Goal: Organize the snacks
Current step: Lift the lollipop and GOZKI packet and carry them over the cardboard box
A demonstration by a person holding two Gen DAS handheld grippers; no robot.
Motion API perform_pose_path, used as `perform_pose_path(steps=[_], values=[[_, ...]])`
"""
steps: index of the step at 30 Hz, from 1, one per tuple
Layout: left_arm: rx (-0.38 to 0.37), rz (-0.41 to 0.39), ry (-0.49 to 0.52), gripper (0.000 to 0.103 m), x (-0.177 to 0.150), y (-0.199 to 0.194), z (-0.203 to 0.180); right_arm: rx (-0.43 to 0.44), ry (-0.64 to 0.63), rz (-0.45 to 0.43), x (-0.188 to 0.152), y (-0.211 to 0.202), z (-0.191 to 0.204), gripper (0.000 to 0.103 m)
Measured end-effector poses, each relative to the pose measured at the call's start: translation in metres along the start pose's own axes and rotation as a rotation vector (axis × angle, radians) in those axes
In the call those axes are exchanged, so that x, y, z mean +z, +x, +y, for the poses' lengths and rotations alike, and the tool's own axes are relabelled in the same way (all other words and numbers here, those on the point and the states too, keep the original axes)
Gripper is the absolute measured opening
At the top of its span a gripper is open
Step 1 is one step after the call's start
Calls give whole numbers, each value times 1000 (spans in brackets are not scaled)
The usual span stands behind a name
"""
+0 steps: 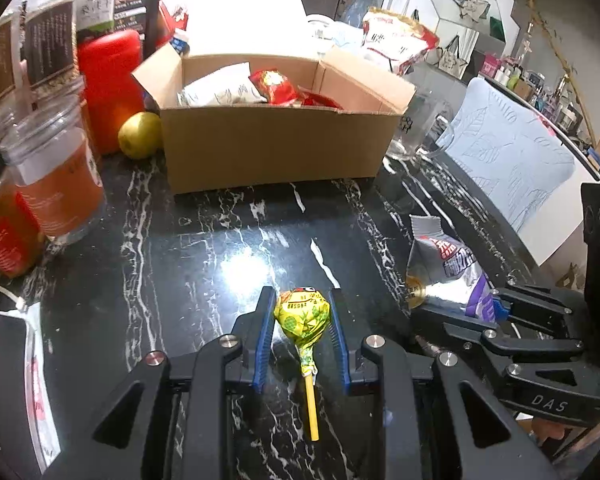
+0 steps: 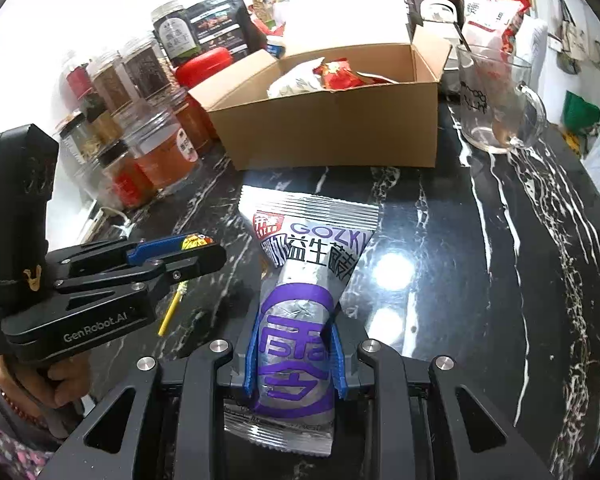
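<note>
My left gripper [image 1: 302,316] is shut on the head of a yellow-wrapped lollipop [image 1: 302,314], just above the black marble counter [image 1: 204,248]; its yellow stick points back toward me. My right gripper [image 2: 294,340] is shut on a silver and purple snack packet [image 2: 300,280], which also shows in the left wrist view [image 1: 446,272]. An open cardboard box [image 1: 276,148] stands ahead on the counter and holds red and white snack packs [image 1: 276,86]. The box also shows in the right wrist view [image 2: 332,132]. The left gripper shows in the right wrist view [image 2: 172,252].
Several plastic jars [image 1: 56,184] and a red container [image 1: 108,80] stand left of the box, with a yellow-green fruit [image 1: 139,134] beside it. A glass mug [image 2: 496,100] stands right of the box. A red and white snack bag [image 2: 492,4] sits behind the mug.
</note>
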State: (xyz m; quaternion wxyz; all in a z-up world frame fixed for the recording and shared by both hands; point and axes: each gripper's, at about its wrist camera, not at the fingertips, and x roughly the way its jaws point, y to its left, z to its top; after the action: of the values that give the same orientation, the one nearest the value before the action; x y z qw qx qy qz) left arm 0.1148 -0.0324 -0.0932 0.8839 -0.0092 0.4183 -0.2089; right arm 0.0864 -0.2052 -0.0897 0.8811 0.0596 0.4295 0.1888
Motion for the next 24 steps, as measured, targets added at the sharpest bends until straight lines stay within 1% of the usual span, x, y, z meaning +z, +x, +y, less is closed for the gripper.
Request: perform_pose_path(steps=[6,11,15,19,22,24], values=[[-6,-62,6,26,6,-24,-4,17,-3,-44,2,-18,8,28],[-13,-132,10,26,21,-42,-5,17,-13,-89,12,-33,15,28],[-28,-192,14,26,40,-57,-5,23,-25,-128,27,-44,19,28],[-16,-254,28,26,61,-70,-5,14,-55,-161,45,-55,22,28],[-24,-286,34,26,78,-75,-5,5,-71,-183,60,-62,23,28],[-16,-311,48,26,88,-78,-7,-3,-85,-201,72,-67,23,28]])
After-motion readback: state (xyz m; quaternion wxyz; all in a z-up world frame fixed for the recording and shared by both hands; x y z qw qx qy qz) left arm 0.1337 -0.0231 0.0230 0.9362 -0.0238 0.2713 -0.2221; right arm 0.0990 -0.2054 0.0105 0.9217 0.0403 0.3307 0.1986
